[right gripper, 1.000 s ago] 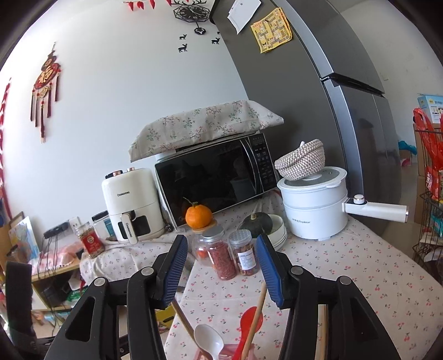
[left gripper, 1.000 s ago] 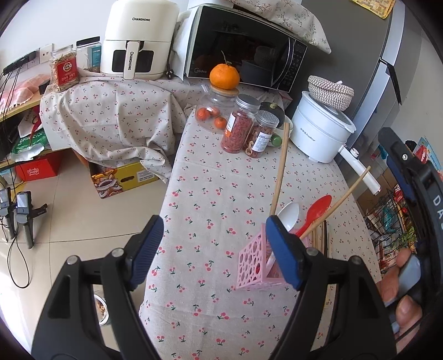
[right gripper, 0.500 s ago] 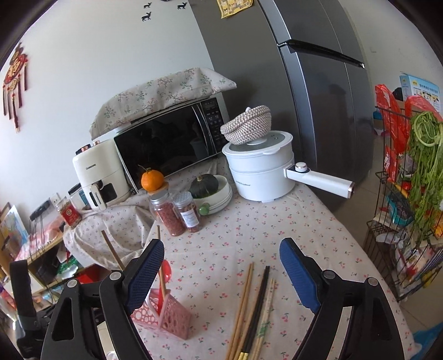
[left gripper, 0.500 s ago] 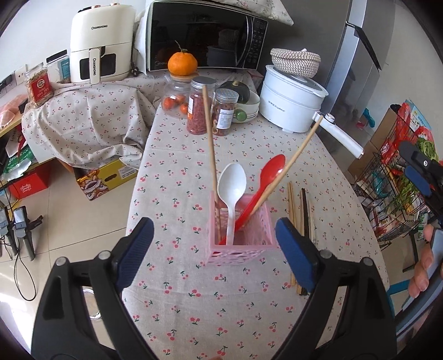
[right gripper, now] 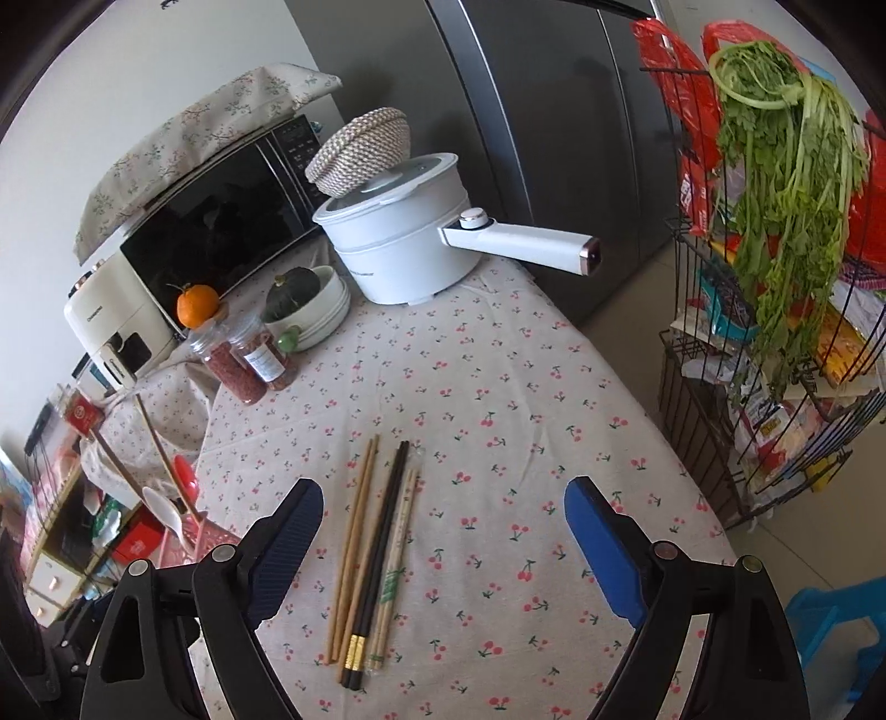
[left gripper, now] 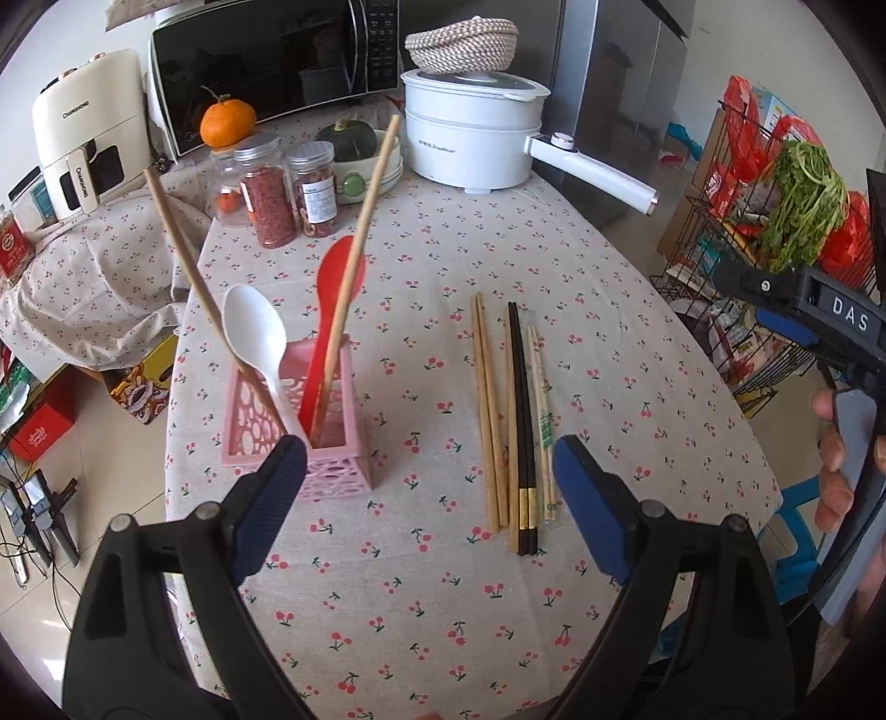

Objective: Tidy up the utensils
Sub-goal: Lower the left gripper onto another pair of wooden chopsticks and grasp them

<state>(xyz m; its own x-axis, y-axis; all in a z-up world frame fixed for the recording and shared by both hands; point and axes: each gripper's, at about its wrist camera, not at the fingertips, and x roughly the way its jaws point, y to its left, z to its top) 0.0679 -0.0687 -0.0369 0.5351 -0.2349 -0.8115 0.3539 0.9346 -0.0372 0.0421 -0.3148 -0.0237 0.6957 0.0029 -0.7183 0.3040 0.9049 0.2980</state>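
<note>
Grippers hung over the table with nothing between their fingers. The left gripper (left gripper: 429, 498) was spread wide, its blue pads apart above the cloth, one pad just in front of the pink holder (left gripper: 299, 421). The right gripper (right gripper: 443, 543) was likewise spread wide, gripping nothing, its pads on either side of the loose chopsticks (right gripper: 376, 559) in its view.

The holder stood upright on the left part of the table and held a white spoon (left gripper: 255, 332), a red spoon (left gripper: 332, 310) and two long wooden chopsticks (left gripper: 360, 243) leaning outward. The loose chopsticks lay flat and side by side to its right, well apart from it: pale wooden ones, a black pair with gold bands, and a pair in a paper sleeve.

The table (left gripper: 581, 310) wore a cherry-print cloth. At its far end stood a white electric pot (left gripper: 470, 138) with a woven basket (left gripper: 462, 44) on its lid, two spice jars (left gripper: 288, 194) and an orange (left gripper: 227, 123). A microwave (left gripper: 266, 66) and an air fryer (left gripper: 72, 138) stood behind, a grey fridge (right gripper: 554, 111) to the right, and a wire rack with greens (right gripper: 775, 194) beside the table.
</note>
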